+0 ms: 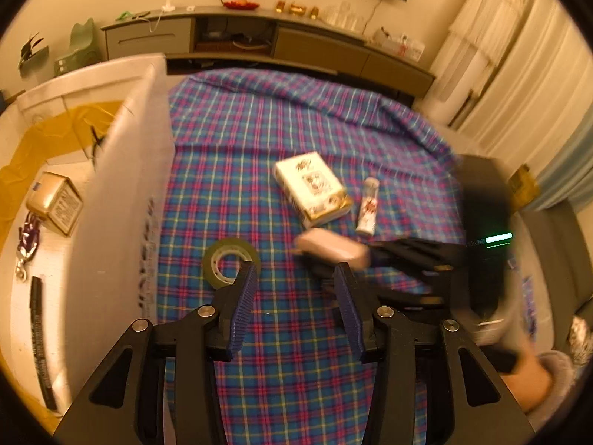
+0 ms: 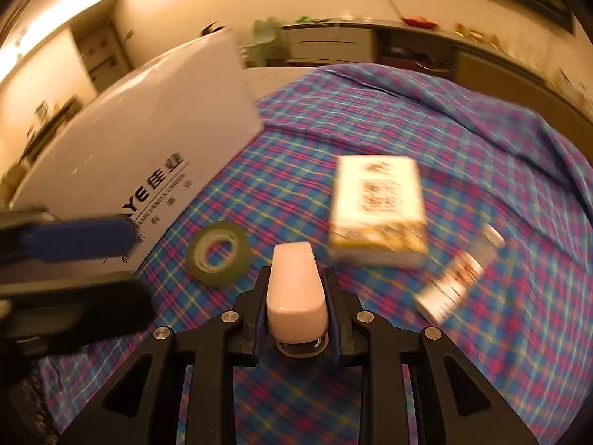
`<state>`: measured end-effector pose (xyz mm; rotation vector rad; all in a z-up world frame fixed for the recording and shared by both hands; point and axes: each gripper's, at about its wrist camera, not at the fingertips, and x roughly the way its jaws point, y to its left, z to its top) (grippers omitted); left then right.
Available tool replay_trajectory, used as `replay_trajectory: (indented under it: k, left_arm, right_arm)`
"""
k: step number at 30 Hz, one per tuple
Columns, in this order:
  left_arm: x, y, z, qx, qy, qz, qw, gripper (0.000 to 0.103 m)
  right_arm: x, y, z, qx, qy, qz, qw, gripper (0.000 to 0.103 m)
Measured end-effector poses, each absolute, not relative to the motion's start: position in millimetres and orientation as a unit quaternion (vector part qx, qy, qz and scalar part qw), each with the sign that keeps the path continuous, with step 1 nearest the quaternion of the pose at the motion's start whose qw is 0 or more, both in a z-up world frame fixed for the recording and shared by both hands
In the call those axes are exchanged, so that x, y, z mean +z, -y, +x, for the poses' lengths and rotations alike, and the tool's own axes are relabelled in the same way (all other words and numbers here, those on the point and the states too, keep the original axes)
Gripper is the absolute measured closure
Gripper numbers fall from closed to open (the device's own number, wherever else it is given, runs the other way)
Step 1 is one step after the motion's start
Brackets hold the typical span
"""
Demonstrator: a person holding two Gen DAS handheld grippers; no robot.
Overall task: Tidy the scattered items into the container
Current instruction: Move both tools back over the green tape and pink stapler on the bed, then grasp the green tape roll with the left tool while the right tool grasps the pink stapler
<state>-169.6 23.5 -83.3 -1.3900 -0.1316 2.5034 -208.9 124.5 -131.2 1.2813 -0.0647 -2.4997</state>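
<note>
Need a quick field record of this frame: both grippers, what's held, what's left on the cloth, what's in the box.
left gripper: jaws open, empty, just right of the tape roll
right gripper: jaws shut on pink stapler
on plaid cloth: tape roll, card box, small tube
white container: holds a tin, a keychain and a marker

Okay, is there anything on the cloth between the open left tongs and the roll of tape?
Nothing visible. The left tongs stand open just above the plaid cloth, and the tape roll lies right at the tip of one finger. The pink stapler, held by the right tongs, sits off to the other side.
</note>
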Motion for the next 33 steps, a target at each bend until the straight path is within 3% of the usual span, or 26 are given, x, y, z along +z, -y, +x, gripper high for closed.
replay_trajectory:
  k: [5,10,26,27,28,29,33]
  left_arm:
    - [-107,-25,-183,0.857,0.039,-0.501,0.111,0.053]
    - [-120,-22,-195,0.869,0.039,-0.487,0.081,0.049]
    - [-127,-44,-191,0.866,-0.044,-0.490,0.091,0.050]
    - [-126,-43,-192,0.867,-0.044,-0.488,0.090,0.054]
    - [-125,-42,-191,0.869,-0.045,-0.485,0.088,0.076]
    - [-124,-41,-191,0.870,-0.045,-0.482,0.091,0.088]
    - [-122,-45,-186,0.872,-0.048,-0.478,0.093,0.089]
  right_arm:
    - [-118,-176,-160,-0.871,0.130,0.441,0.173,0.076]
    - [-110,-206,-99,-0.879,0.175,0.410,0.173,0.076]
    - [-121,-213,-76,-0.884,0.173,0.391,0.188,0.076]
    - [-122,-213,-77,-0.883,0.173,0.392,0.189,0.076]
    - [-123,-213,-77,-0.883,0.173,0.393,0.189,0.076]
    - [-124,-213,-78,-0.882,0.173,0.394,0.191,0.076]
    - [-123,-211,-79,-0.885,0.167,0.391,0.191,0.076]
